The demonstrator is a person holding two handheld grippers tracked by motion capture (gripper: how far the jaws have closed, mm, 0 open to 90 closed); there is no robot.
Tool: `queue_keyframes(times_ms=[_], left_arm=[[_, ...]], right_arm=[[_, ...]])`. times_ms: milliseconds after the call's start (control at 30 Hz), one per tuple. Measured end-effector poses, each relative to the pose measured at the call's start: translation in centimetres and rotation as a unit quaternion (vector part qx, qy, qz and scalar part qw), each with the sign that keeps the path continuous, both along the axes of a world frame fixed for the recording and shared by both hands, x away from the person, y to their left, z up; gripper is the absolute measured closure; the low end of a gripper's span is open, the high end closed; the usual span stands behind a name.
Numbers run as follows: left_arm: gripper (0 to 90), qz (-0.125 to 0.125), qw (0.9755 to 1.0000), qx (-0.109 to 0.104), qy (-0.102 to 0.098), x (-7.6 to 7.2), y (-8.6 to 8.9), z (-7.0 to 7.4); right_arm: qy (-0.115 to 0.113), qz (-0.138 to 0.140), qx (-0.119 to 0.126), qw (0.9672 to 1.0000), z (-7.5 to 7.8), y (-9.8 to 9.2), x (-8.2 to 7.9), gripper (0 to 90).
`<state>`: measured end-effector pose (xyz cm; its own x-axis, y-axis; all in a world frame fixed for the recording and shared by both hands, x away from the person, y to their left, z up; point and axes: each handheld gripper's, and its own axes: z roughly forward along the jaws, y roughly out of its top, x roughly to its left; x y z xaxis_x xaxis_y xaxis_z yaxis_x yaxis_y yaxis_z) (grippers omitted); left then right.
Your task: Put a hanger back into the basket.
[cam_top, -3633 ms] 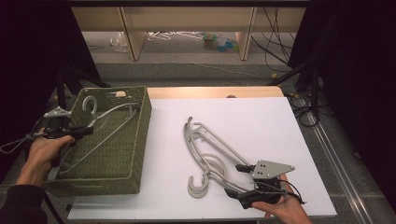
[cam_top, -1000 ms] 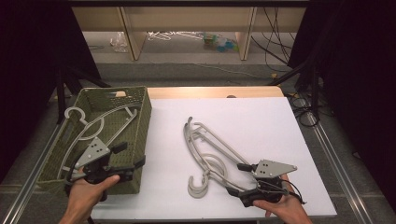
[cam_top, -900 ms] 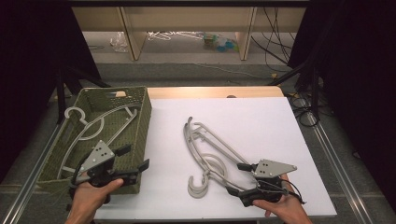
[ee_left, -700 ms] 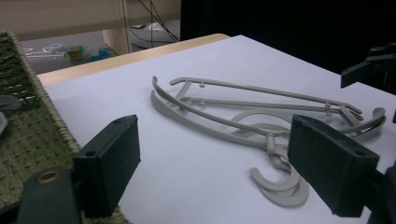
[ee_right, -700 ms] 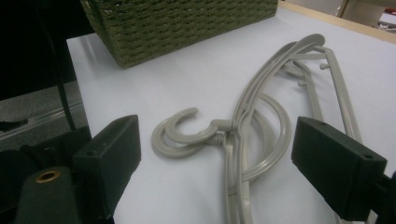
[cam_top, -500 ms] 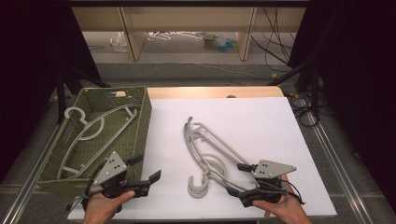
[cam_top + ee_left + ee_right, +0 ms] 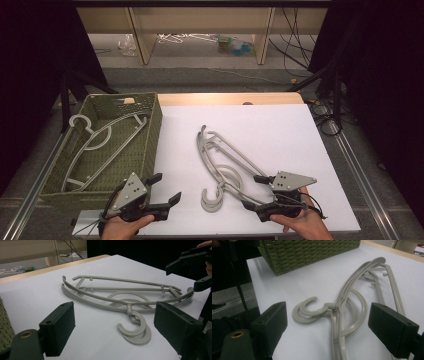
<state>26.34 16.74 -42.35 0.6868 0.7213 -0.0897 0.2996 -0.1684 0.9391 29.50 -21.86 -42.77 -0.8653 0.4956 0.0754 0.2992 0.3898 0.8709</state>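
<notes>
— Looking at the left gripper now: off the green basket, down at the near edge of the counter, aimed toward the pile of grey hangers. A few seconds back, over at the basket's left side, next to the hanger lying inside.

— So one hanger delivered, probably, and back for the next?

— Seems so. Jaws wide apart and empty in the left gripper view, hangers framed between them but not yet touched, hooks nearest.

— And the right gripper?

— Unmoved through all of it, parked at the near right end of the pile. Jaws spread, holding nothing; hooks and stacked arms between them in the right gripper view, basket wall behind.

— Meaning for the work?

— Likely mid-cycle: two or so hangers left on the counter, stacked and tangled at the hooks. Worth closing on one arm only, else both may lift together.
</notes>
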Motion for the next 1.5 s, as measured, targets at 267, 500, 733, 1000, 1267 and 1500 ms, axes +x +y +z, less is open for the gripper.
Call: queue_keyframes(times_ms=[267, 500, 733, 1000, 1267, 1500], left_arm=[[17.4, -0.004, 1.0000, 0.002, 0.001, -0.2, -0.3, -0.3], [17.4, -0.011, 0.9999, 0.011, -0.004, -0.4, -0.3, -0.5], [17.4, -0.018, 0.9998, 0.012, -0.003, -0.5, -0.5, -0.7], [17.6, -0.025, 0.9995, 0.020, -0.005, -0.4, -0.5, -0.7], [17.9, -0.021, 0.9996, 0.016, 0.000, -0.4, -0.5, -0.9], [18.1, -0.023, 0.9995, 0.019, 0.004, -0.3, -0.5, -1.1]], right_arm=[[-0.006, -0.009, -0.010, 0.9999, -0.2, 0.0, 0.1, 18.0], [0.007, -0.024, -0.046, 0.9986, -0.9, 0.4, 1.1, 17.3], [0.040, -0.021, -0.107, 0.9932, -2.4, 1.4, 2.7, 26.4], [0.089, -0.022, -0.149, 0.9846, -3.7, 2.0, 3.9, 41.1], [0.130, -0.023, -0.163, 0.9776, -4.4, 2.5, 4.4, 54.1], [0.147, -0.010, -0.170, 0.9744, -4.6, 2.7, 4.6, 64.1]])
